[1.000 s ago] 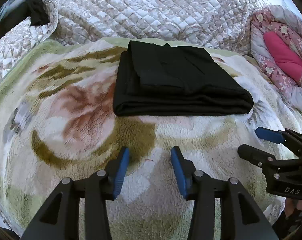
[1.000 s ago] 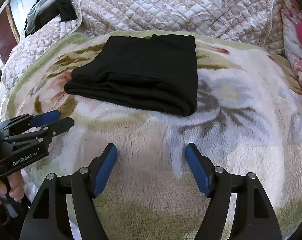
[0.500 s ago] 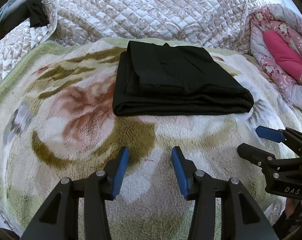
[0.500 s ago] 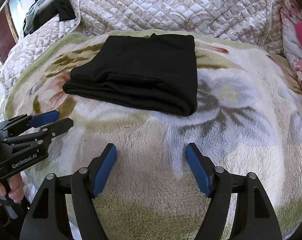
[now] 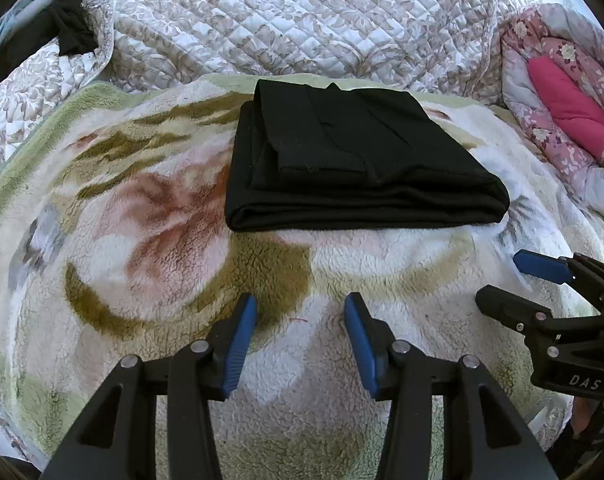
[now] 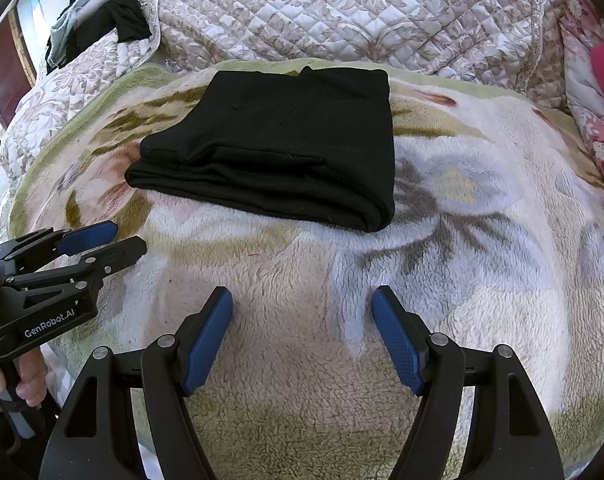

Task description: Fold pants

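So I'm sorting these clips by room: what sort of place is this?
Most likely a bedroom. The folded black pants lie on a fleece floral blanket spread over what looks like a bed, with a quilted bedspread behind and a rolled pink floral quilt beside it.

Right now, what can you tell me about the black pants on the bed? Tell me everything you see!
The black pants are folded into a flat, thick rectangle of several layers, with a smaller folded layer on top. The cloth looks soft and knitted, with a rounded fold along the near edge. They lie on the fuzzy flowered blanket, near its far edge. Neither gripper touches them.
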Motion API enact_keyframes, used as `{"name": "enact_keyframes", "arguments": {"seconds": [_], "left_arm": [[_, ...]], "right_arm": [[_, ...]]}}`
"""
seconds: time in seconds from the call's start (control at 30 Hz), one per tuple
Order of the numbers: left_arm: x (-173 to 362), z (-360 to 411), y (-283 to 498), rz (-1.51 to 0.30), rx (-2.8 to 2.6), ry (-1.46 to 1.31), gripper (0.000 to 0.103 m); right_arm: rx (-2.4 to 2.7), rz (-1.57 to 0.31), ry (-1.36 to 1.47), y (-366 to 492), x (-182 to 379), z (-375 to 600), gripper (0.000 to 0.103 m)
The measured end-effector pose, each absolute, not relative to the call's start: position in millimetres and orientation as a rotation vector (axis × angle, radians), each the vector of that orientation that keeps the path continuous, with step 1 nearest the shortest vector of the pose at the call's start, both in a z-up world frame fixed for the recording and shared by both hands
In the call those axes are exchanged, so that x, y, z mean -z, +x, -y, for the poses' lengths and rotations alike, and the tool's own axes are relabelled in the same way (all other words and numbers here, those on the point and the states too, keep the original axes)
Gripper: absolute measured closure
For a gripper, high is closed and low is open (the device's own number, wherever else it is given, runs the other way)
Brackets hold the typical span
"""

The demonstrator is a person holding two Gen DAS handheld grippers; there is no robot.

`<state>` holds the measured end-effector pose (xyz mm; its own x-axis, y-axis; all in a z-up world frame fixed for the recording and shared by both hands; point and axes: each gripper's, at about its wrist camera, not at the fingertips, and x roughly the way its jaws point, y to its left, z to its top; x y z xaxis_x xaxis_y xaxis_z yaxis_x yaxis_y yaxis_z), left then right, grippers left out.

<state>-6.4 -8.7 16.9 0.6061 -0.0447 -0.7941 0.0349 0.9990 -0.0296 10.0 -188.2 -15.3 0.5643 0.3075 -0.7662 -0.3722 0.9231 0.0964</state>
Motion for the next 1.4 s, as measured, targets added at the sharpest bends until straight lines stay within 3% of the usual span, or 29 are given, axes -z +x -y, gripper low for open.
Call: {"name": "enact_keyframes", "arguments": {"seconds": [1.4], "left_arm": [[-16.7,6.4,-6.2,-0.927,0.048,-0.012,0.053]], "right_arm": [[-0.397,-0.886,-0.08,9.2,15.6,187.1,0.031]]}}
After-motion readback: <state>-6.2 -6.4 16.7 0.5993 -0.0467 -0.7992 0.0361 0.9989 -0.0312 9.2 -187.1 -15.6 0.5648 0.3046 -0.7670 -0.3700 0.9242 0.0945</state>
